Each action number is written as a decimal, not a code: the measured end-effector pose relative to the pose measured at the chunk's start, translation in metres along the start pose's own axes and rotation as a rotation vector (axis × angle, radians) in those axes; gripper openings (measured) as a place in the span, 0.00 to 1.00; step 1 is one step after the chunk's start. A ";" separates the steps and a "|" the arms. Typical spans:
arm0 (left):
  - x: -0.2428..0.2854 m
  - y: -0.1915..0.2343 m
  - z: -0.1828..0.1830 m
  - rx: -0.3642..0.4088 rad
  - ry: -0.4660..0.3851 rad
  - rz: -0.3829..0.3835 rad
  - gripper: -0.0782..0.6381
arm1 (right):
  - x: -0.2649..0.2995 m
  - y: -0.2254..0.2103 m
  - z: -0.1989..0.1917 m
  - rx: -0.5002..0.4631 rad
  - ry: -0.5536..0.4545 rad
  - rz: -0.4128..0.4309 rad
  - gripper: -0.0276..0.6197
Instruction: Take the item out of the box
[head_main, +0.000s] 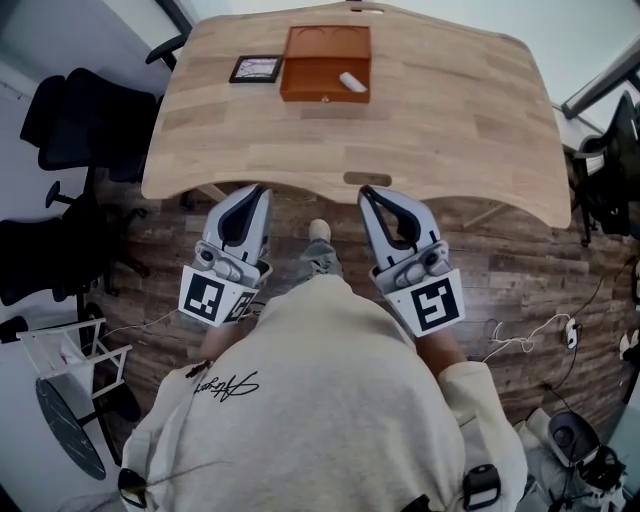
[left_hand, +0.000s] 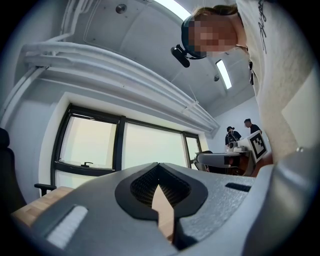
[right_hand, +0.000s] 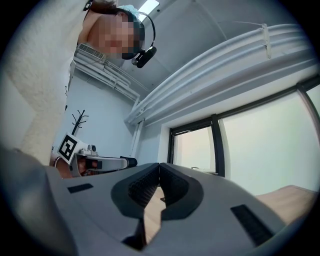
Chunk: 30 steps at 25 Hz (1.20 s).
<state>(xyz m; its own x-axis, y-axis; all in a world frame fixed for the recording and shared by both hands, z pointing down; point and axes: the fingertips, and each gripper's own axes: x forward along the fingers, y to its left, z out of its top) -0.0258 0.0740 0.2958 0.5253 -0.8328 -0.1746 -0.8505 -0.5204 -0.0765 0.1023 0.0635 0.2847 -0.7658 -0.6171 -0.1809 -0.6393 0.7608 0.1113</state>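
Observation:
An open orange-brown box (head_main: 325, 62) stands at the far middle of the wooden table (head_main: 430, 130). A small white item (head_main: 352, 82) lies inside it, at the right. My left gripper (head_main: 256, 190) and my right gripper (head_main: 368, 192) are held close to my body, just short of the table's near edge and far from the box. Both are shut with nothing between their jaws. In the left gripper view the left gripper (left_hand: 158, 165) points up toward windows. The right gripper (right_hand: 159, 165) in its own view does the same.
A small black-framed card (head_main: 256, 69) lies left of the box. Black office chairs (head_main: 75, 130) stand left of the table and more gear at the right. A white rack (head_main: 70, 355) and cables (head_main: 525, 340) are on the wooden floor. Two people stand far off in the left gripper view.

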 end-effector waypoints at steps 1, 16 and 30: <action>0.004 0.003 -0.001 0.000 0.001 -0.003 0.11 | 0.004 -0.003 -0.001 0.000 0.001 -0.001 0.06; 0.054 0.052 -0.021 -0.016 0.009 -0.020 0.11 | 0.060 -0.044 -0.025 0.005 0.021 -0.013 0.06; 0.112 0.124 -0.034 -0.025 0.017 -0.046 0.11 | 0.129 -0.095 -0.042 0.001 0.039 -0.052 0.06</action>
<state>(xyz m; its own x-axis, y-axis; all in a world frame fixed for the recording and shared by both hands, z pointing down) -0.0713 -0.0904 0.3002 0.5647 -0.8106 -0.1548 -0.8244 -0.5629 -0.0595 0.0618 -0.0972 0.2921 -0.7337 -0.6632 -0.1480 -0.6784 0.7276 0.1022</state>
